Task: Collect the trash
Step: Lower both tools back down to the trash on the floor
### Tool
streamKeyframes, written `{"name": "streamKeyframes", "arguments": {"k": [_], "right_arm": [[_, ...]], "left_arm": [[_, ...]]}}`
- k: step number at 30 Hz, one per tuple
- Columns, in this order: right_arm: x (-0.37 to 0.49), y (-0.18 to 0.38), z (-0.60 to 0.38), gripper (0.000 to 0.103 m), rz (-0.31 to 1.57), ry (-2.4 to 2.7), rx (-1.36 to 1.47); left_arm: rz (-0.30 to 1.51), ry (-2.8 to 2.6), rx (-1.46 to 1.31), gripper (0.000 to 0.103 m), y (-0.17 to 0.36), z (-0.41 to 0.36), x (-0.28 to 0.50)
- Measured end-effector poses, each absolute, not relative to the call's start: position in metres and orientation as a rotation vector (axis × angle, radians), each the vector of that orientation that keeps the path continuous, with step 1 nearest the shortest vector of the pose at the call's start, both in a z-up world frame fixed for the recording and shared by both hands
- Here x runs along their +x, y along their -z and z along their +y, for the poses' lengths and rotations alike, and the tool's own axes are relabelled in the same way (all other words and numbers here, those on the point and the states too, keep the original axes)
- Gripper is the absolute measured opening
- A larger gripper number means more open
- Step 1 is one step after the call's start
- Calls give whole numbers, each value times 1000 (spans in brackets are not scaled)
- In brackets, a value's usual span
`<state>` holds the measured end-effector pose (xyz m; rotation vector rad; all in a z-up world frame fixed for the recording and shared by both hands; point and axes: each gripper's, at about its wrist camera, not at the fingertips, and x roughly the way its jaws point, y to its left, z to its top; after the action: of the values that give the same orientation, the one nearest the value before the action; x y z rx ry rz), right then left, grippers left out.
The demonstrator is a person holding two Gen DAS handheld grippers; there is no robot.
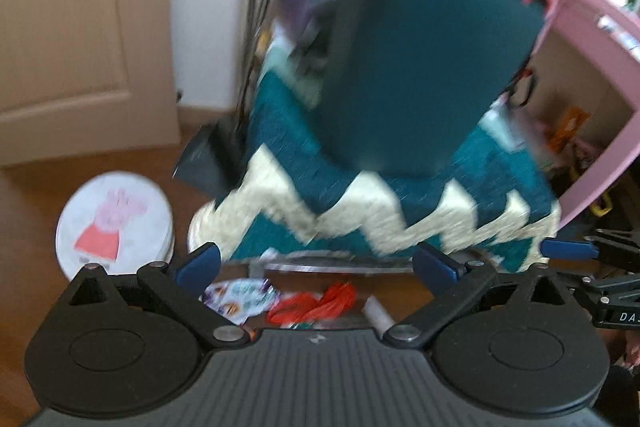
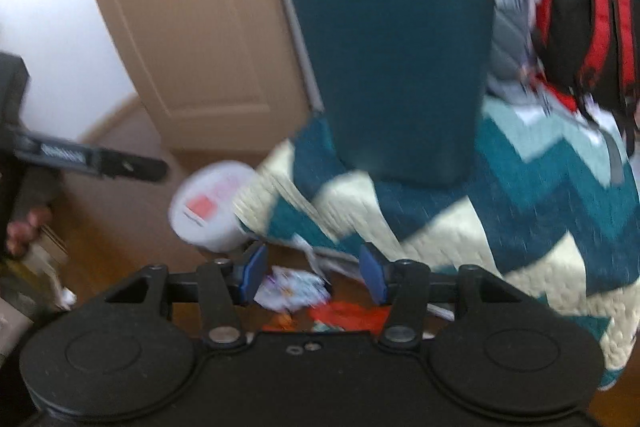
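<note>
Trash lies on the wooden floor under the edge of a chevron quilt: a white and purple wrapper (image 1: 240, 297) (image 2: 292, 289), a red wrapper (image 1: 316, 303) (image 2: 352, 313) and a white paper roll (image 1: 378, 313). My left gripper (image 1: 316, 259) is open wide above the trash, empty. My right gripper (image 2: 314, 273) is open, with the white wrapper between its blue pads (image 2: 252, 273). The right gripper also shows at the right edge of the left wrist view (image 1: 580, 247). Both views are motion-blurred.
A round white bin with a pink pig picture (image 1: 114, 223) (image 2: 212, 211) stands on the floor left of the trash. A teal cushion (image 1: 420, 67) lies on the quilted seat (image 2: 520, 207). There is a beige door (image 1: 68, 27), backpacks (image 2: 588, 15) and a pink shelf (image 1: 592, 99).
</note>
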<state>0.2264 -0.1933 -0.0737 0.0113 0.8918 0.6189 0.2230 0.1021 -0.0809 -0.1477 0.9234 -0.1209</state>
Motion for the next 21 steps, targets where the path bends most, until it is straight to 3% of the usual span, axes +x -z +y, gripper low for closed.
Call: {"name": "streamKeyframes", "arguments": {"k": [15, 21], "right_arm": [[244, 288, -178, 51, 1294, -538, -120], [239, 357, -166, 51, 1411, -583, -266]], "left_arm": [[1283, -1, -108, 103, 285, 163, 269], [1459, 10, 82, 102, 376, 176, 275]]}}
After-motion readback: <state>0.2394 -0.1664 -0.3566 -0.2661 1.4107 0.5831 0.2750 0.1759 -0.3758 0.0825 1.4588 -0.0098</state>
